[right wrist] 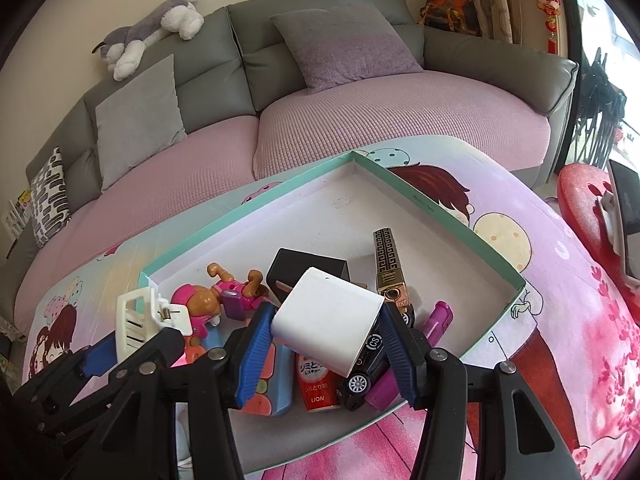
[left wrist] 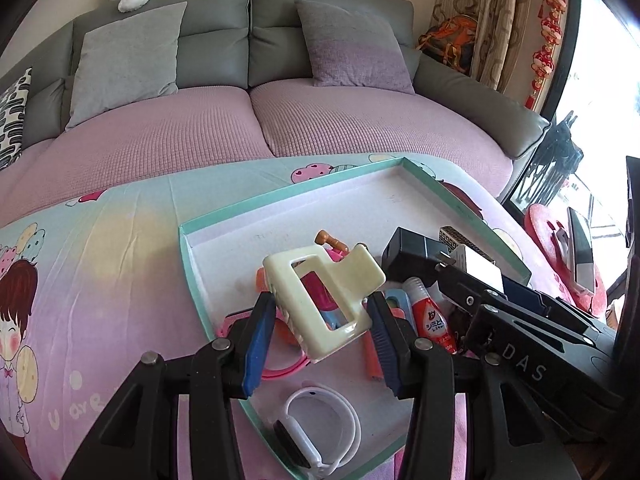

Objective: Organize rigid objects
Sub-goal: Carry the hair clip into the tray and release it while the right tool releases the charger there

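Note:
A shallow box with a teal rim (left wrist: 280,196) (right wrist: 440,216) lies on the cartoon-print cloth. My left gripper (left wrist: 320,320) is shut on a cream hair claw clip (left wrist: 320,300), held over the box's near part. My right gripper (right wrist: 326,340) is shut on a white charger cube (right wrist: 328,320), also above the box. The right gripper appears in the left wrist view (left wrist: 520,320); the clip shows at the left of the right wrist view (right wrist: 140,320). Inside the box lie a pink puppy toy (right wrist: 208,304), a black box (right wrist: 308,268), a red tube (right wrist: 316,384), a toy car (right wrist: 364,376), a gold lighter (right wrist: 390,276) and a white watch (left wrist: 312,432).
A sofa with pink seat covers (left wrist: 360,120) and grey cushions (left wrist: 128,60) runs behind the table. A plush dog (right wrist: 152,32) lies on its back. A red stool (right wrist: 584,200) with a device on it stands at the right. The box's far half (right wrist: 340,208) holds nothing.

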The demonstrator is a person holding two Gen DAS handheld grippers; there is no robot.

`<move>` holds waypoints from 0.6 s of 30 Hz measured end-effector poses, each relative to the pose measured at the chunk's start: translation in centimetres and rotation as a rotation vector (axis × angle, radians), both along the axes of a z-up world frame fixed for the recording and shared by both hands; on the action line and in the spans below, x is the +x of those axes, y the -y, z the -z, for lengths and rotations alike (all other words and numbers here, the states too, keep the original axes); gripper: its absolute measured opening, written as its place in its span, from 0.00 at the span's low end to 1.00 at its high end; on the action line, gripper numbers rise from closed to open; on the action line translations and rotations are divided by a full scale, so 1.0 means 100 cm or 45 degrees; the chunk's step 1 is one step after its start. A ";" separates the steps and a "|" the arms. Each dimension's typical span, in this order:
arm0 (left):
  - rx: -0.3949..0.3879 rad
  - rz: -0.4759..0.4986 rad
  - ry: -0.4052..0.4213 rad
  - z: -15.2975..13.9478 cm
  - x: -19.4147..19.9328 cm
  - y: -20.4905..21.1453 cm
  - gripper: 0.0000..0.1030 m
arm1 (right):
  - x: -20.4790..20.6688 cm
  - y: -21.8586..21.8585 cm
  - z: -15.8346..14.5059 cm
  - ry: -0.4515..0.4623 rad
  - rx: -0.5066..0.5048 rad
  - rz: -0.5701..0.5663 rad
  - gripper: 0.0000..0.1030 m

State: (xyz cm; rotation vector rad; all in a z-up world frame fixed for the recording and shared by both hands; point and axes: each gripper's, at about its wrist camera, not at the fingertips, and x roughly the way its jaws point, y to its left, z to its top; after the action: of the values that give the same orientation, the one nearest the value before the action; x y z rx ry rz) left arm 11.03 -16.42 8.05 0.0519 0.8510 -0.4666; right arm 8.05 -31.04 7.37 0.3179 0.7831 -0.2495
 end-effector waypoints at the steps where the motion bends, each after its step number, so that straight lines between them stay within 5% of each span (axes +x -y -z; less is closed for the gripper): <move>1: -0.001 -0.001 -0.006 0.000 0.000 0.000 0.48 | 0.000 -0.001 0.001 -0.005 -0.002 -0.001 0.56; 6: -0.001 -0.015 -0.037 0.003 0.002 -0.001 0.49 | 0.003 0.001 0.005 -0.021 0.013 -0.015 0.56; 11: -0.005 -0.037 -0.068 0.004 0.000 -0.009 0.62 | 0.004 -0.002 0.007 -0.023 0.013 -0.040 0.56; 18: -0.039 -0.126 -0.065 -0.001 -0.009 -0.030 0.63 | 0.004 -0.014 0.009 -0.041 -0.052 -0.081 0.57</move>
State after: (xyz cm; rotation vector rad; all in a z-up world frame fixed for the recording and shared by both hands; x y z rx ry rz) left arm 10.16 -13.38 8.16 -0.0301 0.8919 -0.3887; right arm 8.41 -29.69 6.45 0.2506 0.8178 -0.2111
